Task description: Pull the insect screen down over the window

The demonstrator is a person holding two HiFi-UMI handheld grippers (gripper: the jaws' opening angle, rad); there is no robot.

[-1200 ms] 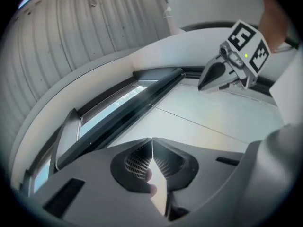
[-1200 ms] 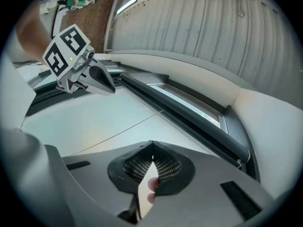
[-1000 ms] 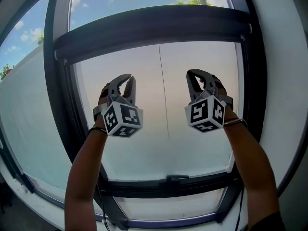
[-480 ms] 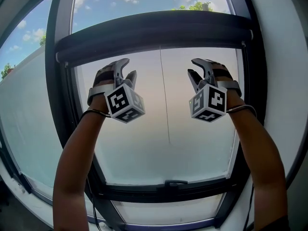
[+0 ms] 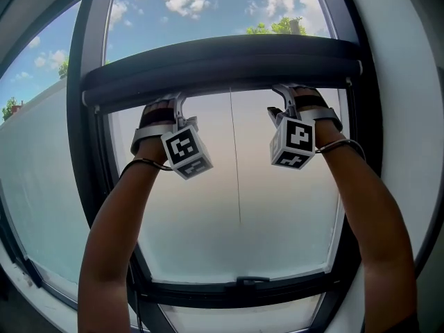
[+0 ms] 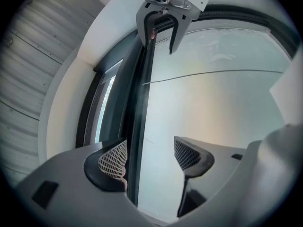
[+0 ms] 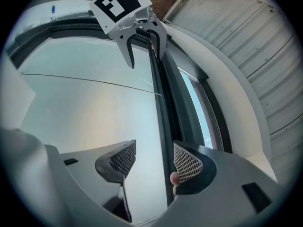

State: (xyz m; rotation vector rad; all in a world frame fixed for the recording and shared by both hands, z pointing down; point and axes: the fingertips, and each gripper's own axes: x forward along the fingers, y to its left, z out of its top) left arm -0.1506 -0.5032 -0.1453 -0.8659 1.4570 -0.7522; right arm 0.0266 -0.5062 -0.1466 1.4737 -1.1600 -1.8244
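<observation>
Head view: jaw tips of left gripper (image 5: 178, 108) and right gripper (image 5: 286, 97) are hidden behind the dark screen bar (image 5: 222, 64) at 12 o'clock. Left forearm (image 5: 111, 241) and right forearm (image 5: 374, 234) are cut off at the 6 o'clock edge. Gripper views: whether the pads (image 6: 113, 159) touch the bar cannot be told.

Window frame (image 5: 89, 158) bears dark bar (image 5: 222, 60)

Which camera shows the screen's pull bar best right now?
The head view: the whole pull bar spans the window. The gripper views each show just a strip of it running between the jaws, which have just been opening and stand apart.
</observation>
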